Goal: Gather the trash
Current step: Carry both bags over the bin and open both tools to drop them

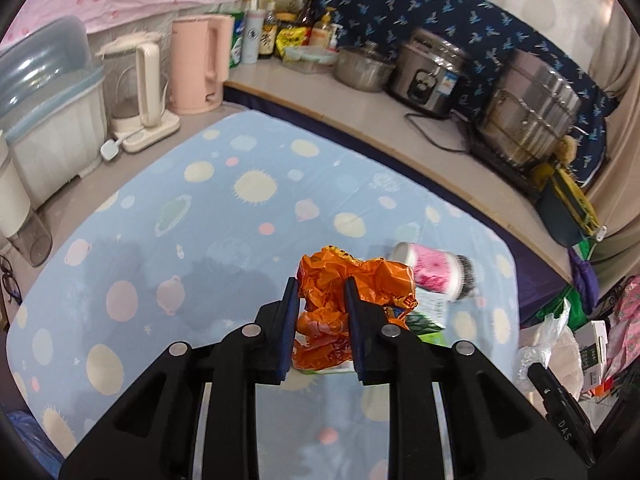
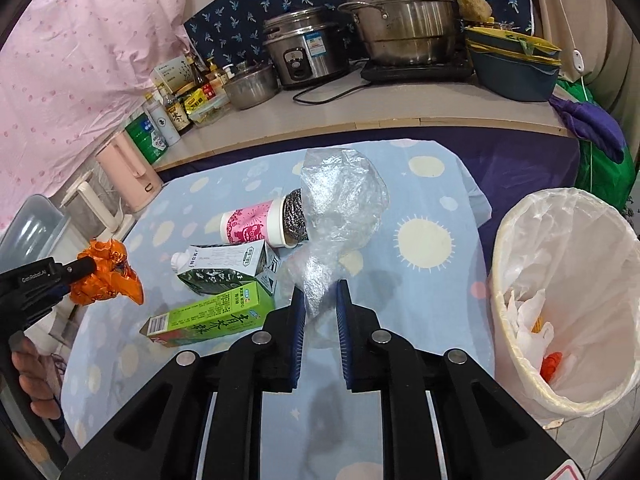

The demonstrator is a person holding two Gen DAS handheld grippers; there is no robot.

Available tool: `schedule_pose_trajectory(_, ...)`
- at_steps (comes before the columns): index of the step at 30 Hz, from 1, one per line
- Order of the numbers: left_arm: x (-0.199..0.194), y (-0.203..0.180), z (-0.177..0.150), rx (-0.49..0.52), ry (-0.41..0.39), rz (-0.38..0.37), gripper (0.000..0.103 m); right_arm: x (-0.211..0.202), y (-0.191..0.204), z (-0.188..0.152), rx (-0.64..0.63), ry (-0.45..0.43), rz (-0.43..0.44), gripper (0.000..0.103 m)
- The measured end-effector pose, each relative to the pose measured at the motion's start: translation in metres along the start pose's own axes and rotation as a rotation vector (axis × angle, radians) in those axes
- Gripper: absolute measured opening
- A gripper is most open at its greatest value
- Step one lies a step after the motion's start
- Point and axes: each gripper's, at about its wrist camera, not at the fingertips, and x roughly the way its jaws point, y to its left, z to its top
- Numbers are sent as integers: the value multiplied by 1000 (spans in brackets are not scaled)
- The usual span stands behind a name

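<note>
My left gripper (image 1: 321, 284) is shut on a crumpled orange wrapper (image 1: 372, 280) and holds it above the blue spotted tablecloth (image 1: 200, 240). In the right wrist view the wrapper (image 2: 108, 276) hangs in the left gripper (image 2: 86, 266) at the left. My right gripper (image 2: 321, 288) is shut on a clear plastic bag (image 2: 340, 208), lifted over the table. On the cloth lie a pink paper cup (image 2: 252, 226) with a steel scourer (image 2: 294, 216) in its mouth, a dark milk carton (image 2: 224, 266) and a green tea carton (image 2: 212, 316). The cup (image 1: 432, 270) also shows in the left wrist view.
A bin lined with a white bag (image 2: 568, 296) stands right of the table, with some trash inside. A counter behind holds pots (image 2: 400, 16), a rice cooker (image 2: 304, 46), bottles (image 2: 176, 112), a pink kettle (image 1: 198, 64) and a blender (image 1: 136, 92).
</note>
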Motion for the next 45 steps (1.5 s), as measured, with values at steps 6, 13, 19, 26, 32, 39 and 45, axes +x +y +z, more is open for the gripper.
schedule_pose_trajectory(6, -19, -49, -10, 76, -7, -70, 22, -27, -29, -3, 43, -40, -16, 14)
schedule_pose_trajectory(13, -24, -112, -38, 196, 24, -135, 22, -54, -70, -10, 108, -76, -53, 14)
schedule_pose_trajectory(19, -22, -162, -62, 293, 56, -174, 22, -72, -107, -18, 167, -98, -84, 14)
schedule_pose_trajectory(26, -19, -210, -90, 390, 85, -209, 22, -85, -147, -27, 232, -106, -120, 14)
schedule_pose_trajectory(32, -13, -244, -107, 452, 97, -234, 22, -90, -173, -33, 280, -115, -147, 14)
schedule_pose_trajectory(39, -7, -279, -121, 503, 97, -259, 22, -85, -199, -41, 327, -99, -176, 14)
schedule_pose_trajectory(45, 2, -304, -129, 531, 104, -275, 22, -79, -213, -42, 345, -89, -195, 14)
